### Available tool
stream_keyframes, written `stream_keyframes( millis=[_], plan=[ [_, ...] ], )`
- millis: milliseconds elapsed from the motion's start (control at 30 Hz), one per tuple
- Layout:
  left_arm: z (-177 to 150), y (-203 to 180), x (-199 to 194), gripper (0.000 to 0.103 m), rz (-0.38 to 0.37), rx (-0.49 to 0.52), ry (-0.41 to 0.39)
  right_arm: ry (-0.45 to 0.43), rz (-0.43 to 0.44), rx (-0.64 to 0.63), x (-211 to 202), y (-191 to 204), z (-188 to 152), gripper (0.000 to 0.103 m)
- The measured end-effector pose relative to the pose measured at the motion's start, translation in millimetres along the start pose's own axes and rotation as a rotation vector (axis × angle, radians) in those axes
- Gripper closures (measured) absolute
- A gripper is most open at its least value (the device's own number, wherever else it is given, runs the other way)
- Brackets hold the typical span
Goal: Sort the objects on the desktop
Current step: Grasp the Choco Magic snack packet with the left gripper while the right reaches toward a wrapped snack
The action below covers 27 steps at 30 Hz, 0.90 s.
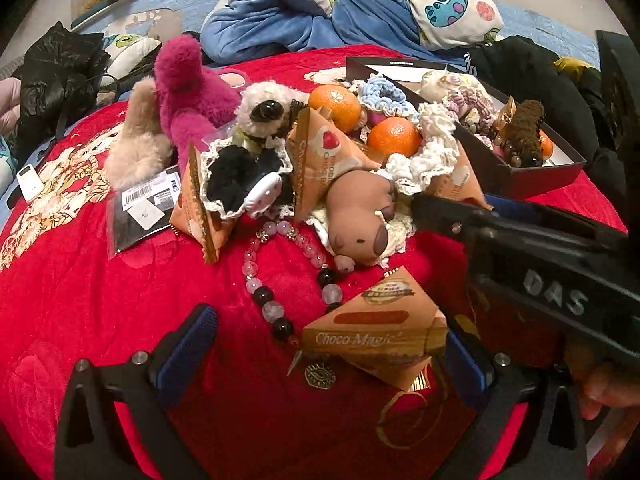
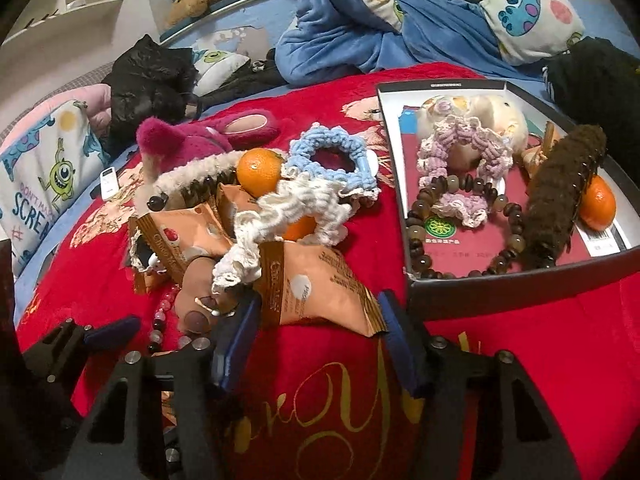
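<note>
Right gripper (image 2: 316, 320): jaws narrowed around the near end of an orange snack packet (image 2: 320, 284). The pads stand just beside the packet's crimped edge on either side. Firm pressing can't be confirmed from this view, so I read it as not yet a secure hold.

Left gripper (image 1: 332, 344): jaws wide, with another snack packet (image 1: 376, 332) lying between them, close against the right-hand pad. A bead bracelet (image 1: 276, 280) lies just ahead and to the left of it.

Box (image 2: 520, 276) sits ahead and to the right of the right gripper. It already holds scrunchies, a dark bead string, a brown hair clip and a tangerine.

Risks, as judged:
- A cream scrunchie (image 2: 280, 224) drapes over the far end of the right-hand packet. Lifting could drag it along, and might disturb the toy capybara (image 2: 204, 304) just left of the jaws.
- The grip is on a thin crimped corner. The packet may slip or swing.
- The left packet sits off-centre. A close could push it aside or snag the bracelet charm.
- The two grippers are close together, so they could knock each other.
</note>
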<state>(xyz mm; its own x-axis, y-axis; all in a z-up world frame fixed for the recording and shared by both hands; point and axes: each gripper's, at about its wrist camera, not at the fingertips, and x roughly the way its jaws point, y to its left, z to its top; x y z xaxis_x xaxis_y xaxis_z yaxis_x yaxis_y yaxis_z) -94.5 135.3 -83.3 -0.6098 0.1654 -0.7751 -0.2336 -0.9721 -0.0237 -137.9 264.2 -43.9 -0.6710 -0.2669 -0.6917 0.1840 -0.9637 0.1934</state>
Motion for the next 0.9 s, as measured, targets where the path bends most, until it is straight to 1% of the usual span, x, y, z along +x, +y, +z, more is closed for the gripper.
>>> stream_keyframes(
  millis=[33,167,233,300,333,367,400,433,467,500,567,767,900],
  plan=[
    [1.6,-0.2,3.8,0.000,0.000,0.000,0.001,0.010,-0.028,0.007,0.9,-0.9,0.2,0.062],
    [0.3,0.5,2.6,0.001,-0.004,-0.001,-0.001,0.016,-0.074,-0.029,2.8,5.8,0.3,0.062],
    [-0.9,2.5,-0.8,0.005,-0.006,-0.007,-0.009,0.013,-0.078,-0.034,2.3,7.0,-0.1,0.062],
    [-3.0,7.6,-5.9,0.017,-0.003,-0.023,-0.017,0.004,-0.067,-0.021,0.4,5.0,-0.7,0.063],
    [-3.5,10.3,-7.8,0.020,0.001,-0.031,-0.018,0.000,-0.063,-0.014,-0.2,4.0,-0.6,0.065],
    [-4.2,13.1,-9.7,0.028,0.005,-0.038,-0.020,-0.005,-0.064,-0.007,-1.7,2.6,-0.5,0.066],
    [-5.1,16.0,-13.1,0.039,0.016,-0.043,-0.025,-0.008,-0.067,0.003,-3.8,0.4,-0.5,0.071],
    [-5.4,18.4,-15.1,0.044,0.017,-0.046,-0.032,-0.011,-0.071,0.010,-5.6,-0.8,-1.0,0.073],
    [-6.0,20.6,-18.0,0.052,0.016,-0.050,-0.039,-0.014,-0.072,0.015,-6.8,-1.6,-1.2,0.076],
    [-6.7,23.3,-20.9,0.053,0.008,-0.055,-0.042,-0.015,-0.073,0.019,-7.0,-1.9,-0.6,0.078],
    [-8.7,27.1,-25.2,0.054,-0.011,-0.064,-0.043,-0.018,-0.072,0.025,-9.6,-1.5,-1.2,0.080],
    [-12.4,25.8,-37.9,0.054,-0.010,-0.047,-0.062,-0.027,-0.067,0.023,-15.2,2.7,-2.8,0.081],
    [-13.1,29.6,-46.5,0.054,-0.015,-0.060,-0.090,-0.040,-0.064,0.019,-22.5,5.0,-5.3,0.082]
  ],
)
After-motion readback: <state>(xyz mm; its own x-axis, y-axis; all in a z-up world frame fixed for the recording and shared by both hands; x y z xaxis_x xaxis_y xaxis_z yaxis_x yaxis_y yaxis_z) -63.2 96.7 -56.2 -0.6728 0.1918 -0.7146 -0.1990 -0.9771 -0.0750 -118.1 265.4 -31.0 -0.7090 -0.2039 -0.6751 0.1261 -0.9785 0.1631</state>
